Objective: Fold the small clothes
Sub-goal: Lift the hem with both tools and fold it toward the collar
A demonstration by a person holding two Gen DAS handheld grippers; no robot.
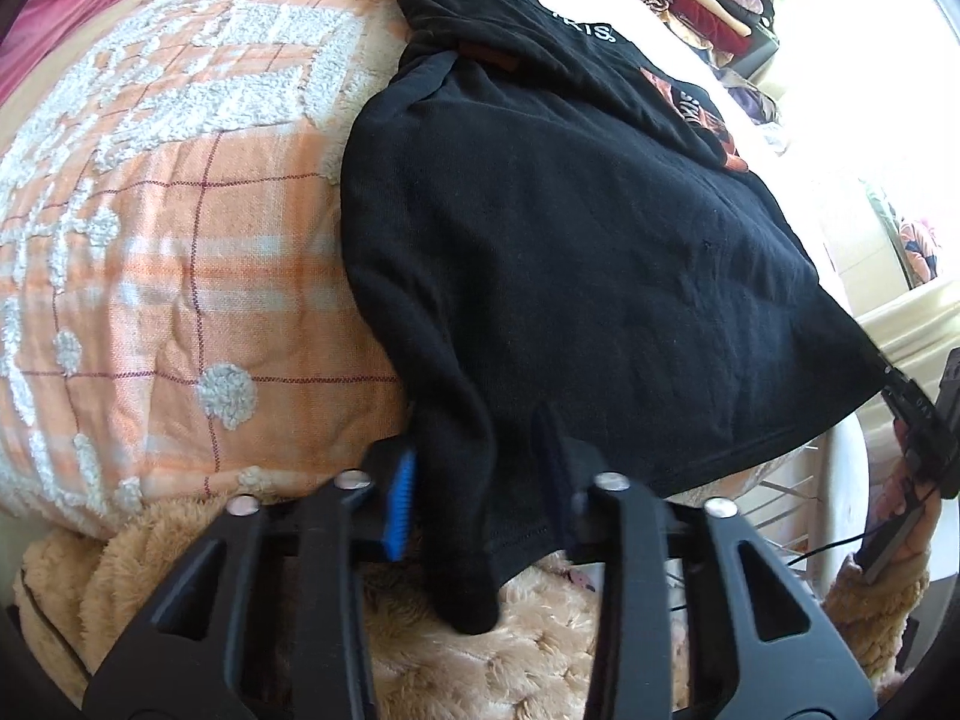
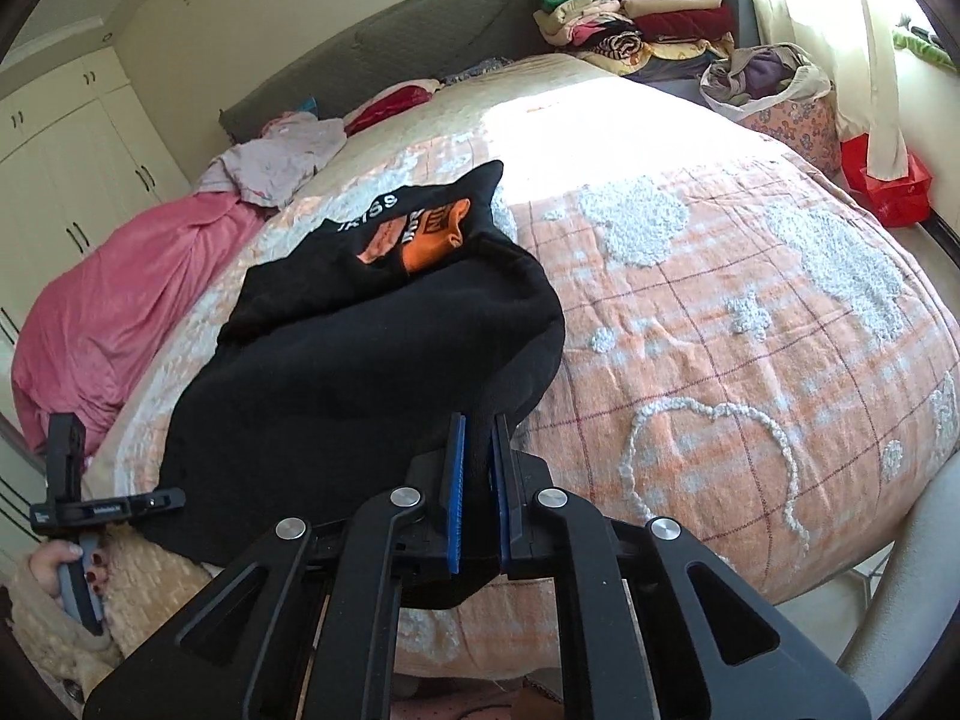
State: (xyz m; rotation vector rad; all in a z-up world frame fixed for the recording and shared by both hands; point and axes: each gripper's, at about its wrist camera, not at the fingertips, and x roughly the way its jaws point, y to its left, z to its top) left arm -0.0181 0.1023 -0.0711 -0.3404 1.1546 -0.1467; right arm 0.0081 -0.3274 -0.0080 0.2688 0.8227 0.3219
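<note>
Two grippers at one black garment (image 2: 360,372), which lies on a bed under an orange-and-white checked bedspread (image 2: 750,330).

Right gripper (image 2: 477,504): blue pads (image 2: 451,498) pressed together on a fold of the garment's near hem; cloth rises from between them and runs away across the bed ahead.

Left gripper (image 1: 480,480): jaws drawn in against a hanging corner of the same garment, a blue pad (image 1: 403,504) touching the cloth on one side, the other finger partly covered by it; a black tail of fabric droops below the fingers.

Garment: spread ahead of both grippers, its far end folded over to show white lettering and an orange print (image 2: 432,234).

Person's hand (image 2: 66,564): holds the left gripper's handle, seen to the left of the right gripper, with a fuzzy tan sleeve (image 2: 42,636) below it.

Pink blanket (image 2: 120,312): bunched far ahead and left of the right gripper.

Stack of folded clothes (image 2: 648,12): well beyond the right gripper, at the bed's far corner.

Red box (image 2: 888,180): far right of the right gripper, off the bed.
</note>
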